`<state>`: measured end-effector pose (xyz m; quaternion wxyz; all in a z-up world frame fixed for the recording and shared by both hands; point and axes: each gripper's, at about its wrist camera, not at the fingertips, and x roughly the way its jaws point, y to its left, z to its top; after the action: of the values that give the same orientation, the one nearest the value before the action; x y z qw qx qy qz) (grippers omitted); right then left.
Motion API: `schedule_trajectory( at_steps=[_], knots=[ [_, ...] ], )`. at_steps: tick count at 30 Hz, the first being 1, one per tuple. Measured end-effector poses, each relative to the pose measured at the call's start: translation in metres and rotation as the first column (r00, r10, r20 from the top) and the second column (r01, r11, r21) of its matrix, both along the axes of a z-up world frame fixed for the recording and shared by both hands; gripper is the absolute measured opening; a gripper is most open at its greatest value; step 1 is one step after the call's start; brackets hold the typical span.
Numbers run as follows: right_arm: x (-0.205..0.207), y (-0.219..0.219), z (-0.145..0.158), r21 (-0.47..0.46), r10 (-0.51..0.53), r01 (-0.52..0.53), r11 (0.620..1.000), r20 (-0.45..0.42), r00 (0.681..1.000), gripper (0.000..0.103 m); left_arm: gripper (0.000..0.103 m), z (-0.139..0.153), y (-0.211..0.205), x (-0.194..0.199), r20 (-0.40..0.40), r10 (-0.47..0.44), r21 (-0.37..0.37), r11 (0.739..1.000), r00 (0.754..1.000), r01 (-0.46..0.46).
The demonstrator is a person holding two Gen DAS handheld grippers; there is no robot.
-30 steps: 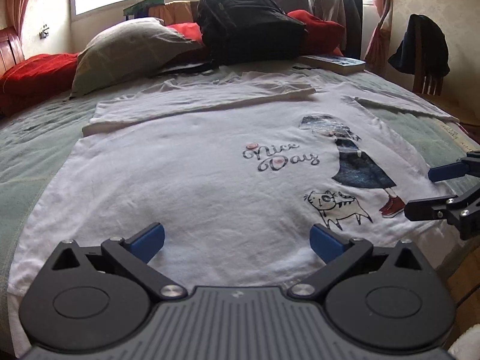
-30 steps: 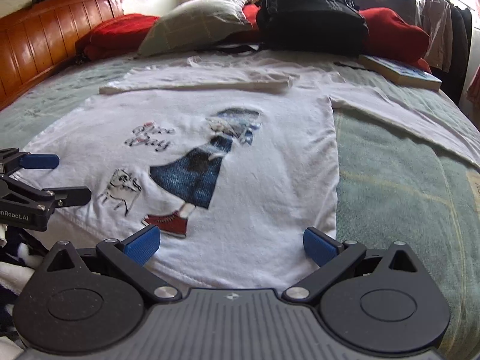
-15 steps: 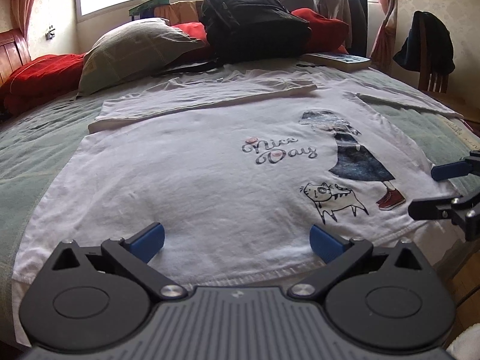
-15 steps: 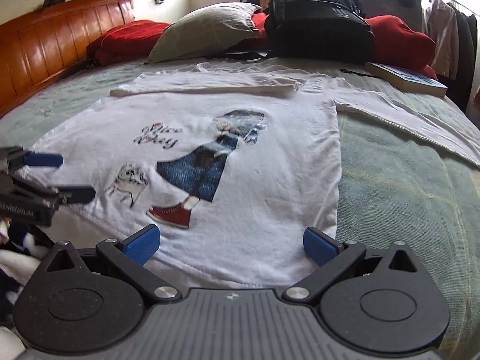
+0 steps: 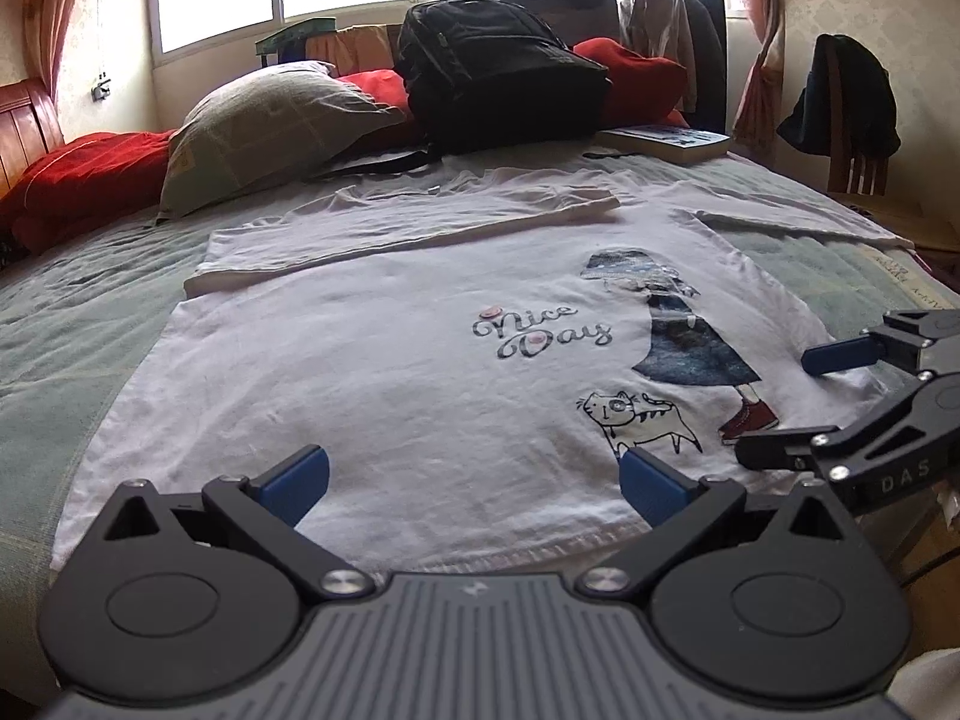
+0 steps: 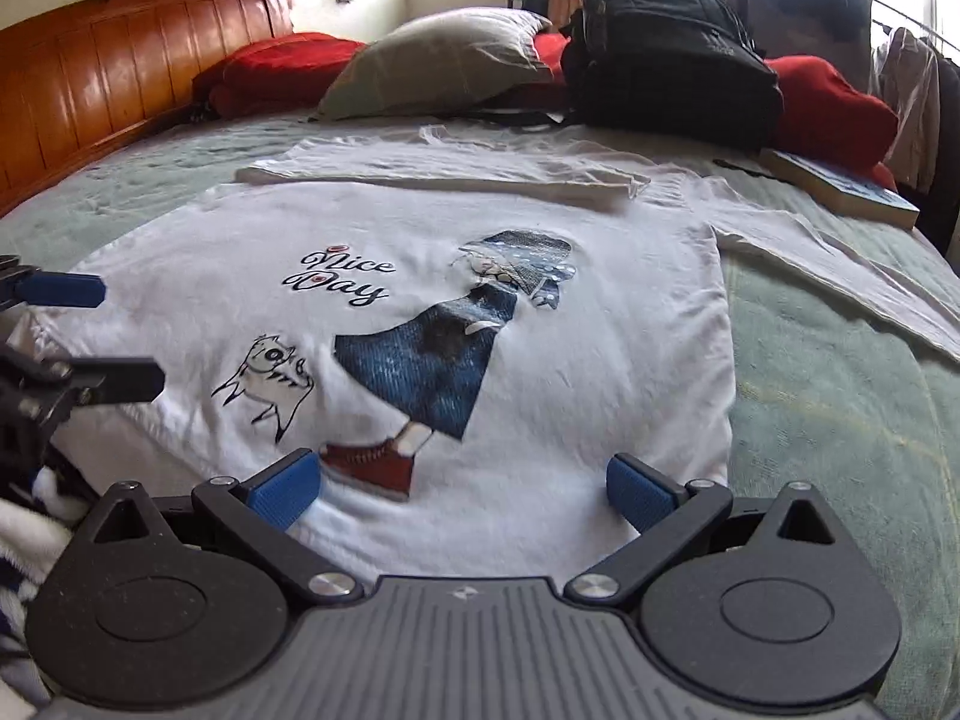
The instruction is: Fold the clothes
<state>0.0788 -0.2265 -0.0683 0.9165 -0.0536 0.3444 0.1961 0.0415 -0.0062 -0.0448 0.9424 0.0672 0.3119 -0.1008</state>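
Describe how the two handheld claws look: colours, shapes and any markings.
Both match. The left claw has a ribbed dark grey body, two round black housings with silver pivot screws, and angled black linkage arms ending in blue ribbed pads. The right claw has the same build; seen from the left wrist view, its side carries the white letters "DAS". No cables or sleeves show.

Bed [image 5: 54,324] with green quilt, wooden headboard [image 6: 120,78] at left. White printed T-shirt [image 5: 372,372] spread flat in the middle, near edge. Far side: grey pillow [image 5: 264,120], red cushions [image 6: 270,69], black backpack [image 5: 498,78], book [image 6: 840,186] far right.
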Motion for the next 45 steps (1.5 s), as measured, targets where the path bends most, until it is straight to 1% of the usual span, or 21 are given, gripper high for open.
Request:
schedule_trajectory(
  at_steps=[3,4,5,10,11,14,15,17,20,22,26,29,31,33,35,37,39,42,43,45],
  knots=[
    [-0.006,-0.011,0.005,0.019,0.019,-0.018,1.000,-0.013,1.000,0.103,0.102,0.001,0.000,0.000,0.000,0.001,-0.004,1.000,1.000,-0.001],
    [-0.005,-0.015,0.009,0.029,0.011,-0.010,1.000,-0.016,1.000,0.103,0.102,0.001,-0.001,-0.001,0.000,0.001,-0.005,1.000,1.000,-0.001],
    [-0.005,-0.019,0.012,0.042,-0.001,0.002,0.999,-0.011,1.000,0.103,0.102,0.002,-0.001,-0.001,0.000,0.001,-0.006,1.000,1.000,-0.001],
    [0.009,-0.024,0.027,0.117,0.000,-0.003,0.993,0.022,1.000,0.103,0.102,0.006,-0.005,-0.006,0.014,-0.014,-0.003,1.000,1.000,0.014],
    [0.014,-0.023,0.030,0.113,0.011,-0.015,0.993,0.037,0.999,0.103,0.102,0.007,-0.005,-0.007,0.017,-0.014,-0.003,1.000,1.000,0.014],
    [0.038,-0.018,0.036,0.095,0.045,-0.052,0.994,0.070,0.997,0.103,0.102,0.010,-0.004,-0.008,0.022,-0.006,-0.004,1.000,1.000,0.006],
    [0.048,-0.017,0.038,0.100,0.050,-0.057,0.993,0.067,0.997,0.103,0.102,0.010,-0.004,-0.008,0.024,-0.002,-0.003,1.000,1.000,0.002],
    [0.072,-0.019,0.041,0.139,0.052,-0.056,0.989,0.031,0.998,0.103,0.102,0.011,-0.003,-0.008,0.026,0.005,-0.003,1.000,1.000,-0.005],
    [0.100,-0.024,0.036,0.192,0.039,-0.039,0.981,0.000,0.999,0.103,0.102,0.011,-0.002,-0.007,0.029,0.015,-0.003,1.000,0.999,-0.015],
    [0.112,-0.027,0.028,0.195,0.023,-0.018,0.981,-0.026,0.999,0.103,0.102,0.011,0.000,-0.006,0.028,0.020,-0.004,1.000,0.999,-0.020],
    [0.113,-0.046,0.011,0.186,-0.019,0.029,0.982,-0.056,0.998,0.103,0.102,0.009,0.002,-0.006,0.023,0.024,-0.011,1.000,0.999,-0.024],
    [0.095,-0.062,0.020,0.201,-0.016,0.019,0.979,-0.014,1.000,0.103,0.102,0.009,0.001,-0.007,0.030,0.025,-0.018,1.000,0.999,-0.025],
    [0.083,-0.076,0.029,0.185,-0.029,0.019,0.983,0.053,0.998,0.103,0.102,0.010,-0.001,-0.007,0.037,0.020,-0.020,1.000,0.999,-0.020],
    [0.075,-0.096,0.036,0.188,-0.065,0.045,0.981,0.098,0.993,0.103,0.102,0.012,-0.004,-0.008,0.043,0.012,-0.021,1.000,0.999,-0.012],
    [0.076,-0.122,0.037,0.213,-0.130,0.107,0.971,0.096,0.987,0.103,0.102,0.013,-0.006,-0.010,0.049,0.005,-0.021,1.000,0.999,-0.004],
    [0.078,-0.151,0.035,0.262,-0.224,0.197,0.945,0.076,0.972,0.103,0.102,0.015,-0.008,-0.011,0.059,0.005,-0.024,1.000,0.998,-0.003],
    [0.082,-0.181,0.032,0.323,-0.315,0.283,0.903,0.051,0.948,0.103,0.102,0.019,-0.010,-0.012,0.063,0.000,-0.033,0.999,0.998,0.002],
    [0.093,-0.225,0.025,0.438,-0.430,0.393,0.809,-0.015,0.903,0.103,0.102,0.024,-0.015,-0.017,0.072,-0.022,-0.049,0.999,0.997,0.025],
    [0.098,-0.238,0.021,0.471,-0.458,0.423,0.774,-0.044,0.888,0.103,0.102,0.026,-0.017,-0.018,0.077,-0.034,-0.053,0.998,0.996,0.038],
    [0.109,-0.256,0.015,0.512,-0.487,0.464,0.723,-0.099,0.868,0.103,0.102,0.030,-0.021,-0.021,0.088,-0.058,-0.055,0.996,0.994,0.063]
  ],
)
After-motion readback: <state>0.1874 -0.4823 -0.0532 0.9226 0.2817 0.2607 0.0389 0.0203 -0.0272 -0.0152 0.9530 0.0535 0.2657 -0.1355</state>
